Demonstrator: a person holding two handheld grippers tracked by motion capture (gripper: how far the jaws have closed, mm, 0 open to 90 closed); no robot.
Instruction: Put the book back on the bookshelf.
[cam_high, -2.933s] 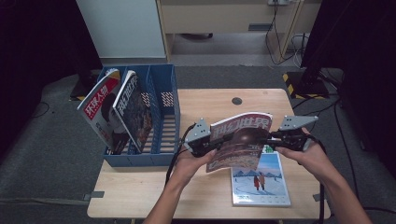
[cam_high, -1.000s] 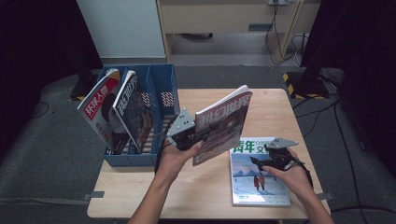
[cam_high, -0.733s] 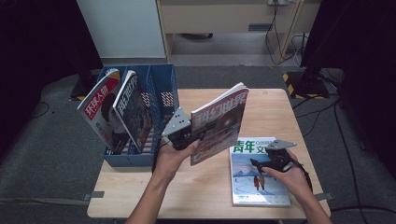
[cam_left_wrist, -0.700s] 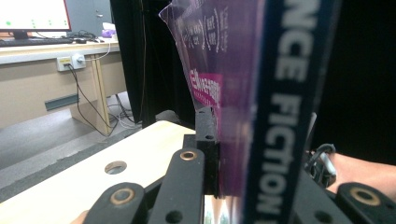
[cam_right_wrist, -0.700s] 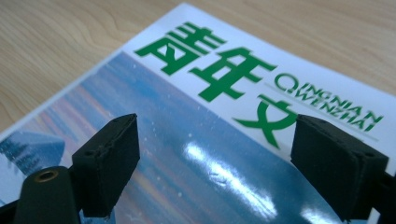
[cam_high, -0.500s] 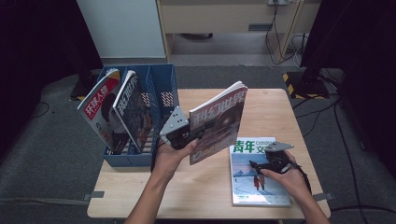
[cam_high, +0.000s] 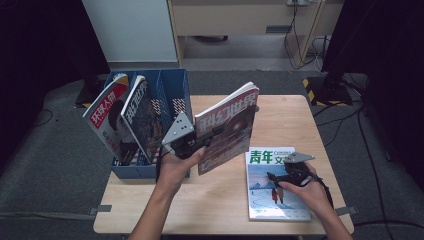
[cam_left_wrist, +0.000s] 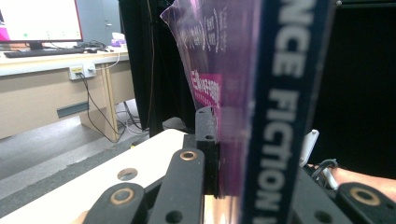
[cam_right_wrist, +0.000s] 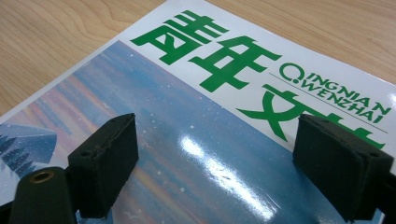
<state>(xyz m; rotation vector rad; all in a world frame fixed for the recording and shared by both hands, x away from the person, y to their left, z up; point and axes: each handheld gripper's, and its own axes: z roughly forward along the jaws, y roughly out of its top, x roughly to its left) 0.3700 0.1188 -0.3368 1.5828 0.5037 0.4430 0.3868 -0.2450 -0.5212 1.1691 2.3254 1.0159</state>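
Now that my right tool (cam_high: 281, 176) has released, spread above the green-titled magazine (cam_high: 274, 192), my left tool (cam_high: 202, 142) alone grips the purple science-fiction magazine (cam_high: 227, 129), carrying it toward the blue file rack (cam_high: 172, 90) at the worktop's left edge.

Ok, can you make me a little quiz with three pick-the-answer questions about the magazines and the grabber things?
1. Where does the magazine with green letters lie?
A. flat on the table
B. in the blue rack
C. on the floor

2. How many magazines stand in the blue rack?
A. none
B. two
C. five

3. How is the right gripper?
A. shut on a pen
B. shut on the rack
C. open above the cover

Answers:
1 A: the high view shows it flat on the wooden table.
2 B: two covers lean in the rack's left slots.
3 C: its black jaws stand wide apart over the glossy cover, while the left gripper clamps the upright magazine.
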